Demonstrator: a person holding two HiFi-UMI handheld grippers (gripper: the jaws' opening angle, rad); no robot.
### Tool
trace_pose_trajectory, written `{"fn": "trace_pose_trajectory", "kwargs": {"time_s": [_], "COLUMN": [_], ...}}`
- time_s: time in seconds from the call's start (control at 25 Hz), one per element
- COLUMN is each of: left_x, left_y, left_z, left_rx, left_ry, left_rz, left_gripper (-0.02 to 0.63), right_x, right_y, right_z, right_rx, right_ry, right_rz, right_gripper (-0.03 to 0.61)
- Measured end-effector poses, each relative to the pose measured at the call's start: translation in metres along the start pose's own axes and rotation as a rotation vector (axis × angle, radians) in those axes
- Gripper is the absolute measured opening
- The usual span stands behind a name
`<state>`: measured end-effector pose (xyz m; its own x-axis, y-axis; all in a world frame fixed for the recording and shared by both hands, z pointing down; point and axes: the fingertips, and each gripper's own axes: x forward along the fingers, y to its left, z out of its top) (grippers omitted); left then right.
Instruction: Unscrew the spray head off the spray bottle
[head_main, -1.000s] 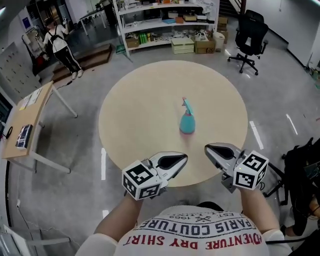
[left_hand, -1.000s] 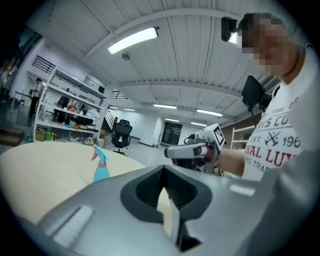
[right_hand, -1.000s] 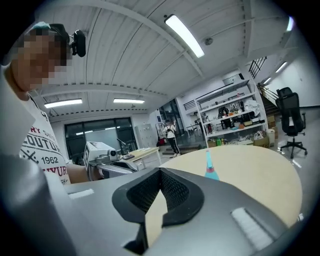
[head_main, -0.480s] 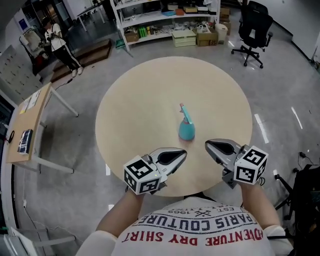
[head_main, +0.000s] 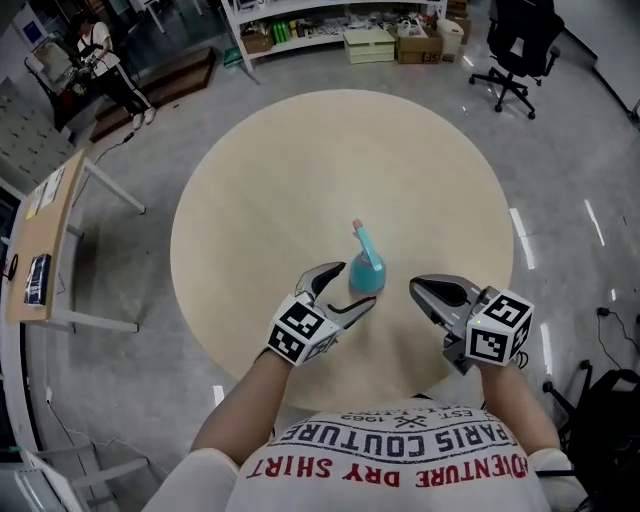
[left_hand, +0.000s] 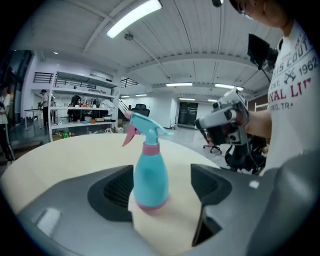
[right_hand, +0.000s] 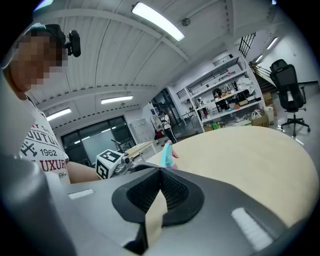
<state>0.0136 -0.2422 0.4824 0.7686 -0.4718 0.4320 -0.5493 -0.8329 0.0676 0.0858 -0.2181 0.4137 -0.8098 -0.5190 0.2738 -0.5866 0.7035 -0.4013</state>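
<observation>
Head view: the spray bottle (head_main: 366, 274) stands upright on the round counter (head_main: 260, 190), toward the person's side of the middle. The left gripper (head_main: 349, 287) straddles its lower body. The right gripper (head_main: 414, 288) sits near the bottle's right, apart from it.

Left gripper view: the jaws have just been opening and stand wide. The bottle body is between the pads, nothing clamped yet. It sits nearer the pad at this view's left. Risk: closing off-centre may shove the tall bottle over. A low hold may let it rock or spin when the spray head (left_hand: 144, 126) is twisted.

Right gripper view: the jaws are pressed together, holding nothing. Risk: arriving closed, they knock the bottle. Grabbing the trigger instead of the pink collar (left_hand: 150, 148) may slip or squirt.
</observation>
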Motion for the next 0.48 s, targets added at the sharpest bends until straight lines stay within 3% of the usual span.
{"fn": "trace_pose_trajectory", "kwargs": {"time_s": [0.28, 0.48], "left_x": [0.048, 0.054], "left_y": [0.018, 0.019], "left_z": [-0.014, -0.027], "left_rx": [0.002, 0.045], "left_ry": [0.027, 0.048], "left_rz": [-0.019, -0.037], "left_gripper": [0.377, 0.368], "right_x": [0.019, 0.034], "right_y": [-0.021, -0.020], "right_z": [-0.003, -0.011], "right_rx": [-0.022, -0.067], "right_ry": [0.024, 0.042], "right_rz": [0.054, 0.077], "right_gripper": [0.000, 0.000]}}
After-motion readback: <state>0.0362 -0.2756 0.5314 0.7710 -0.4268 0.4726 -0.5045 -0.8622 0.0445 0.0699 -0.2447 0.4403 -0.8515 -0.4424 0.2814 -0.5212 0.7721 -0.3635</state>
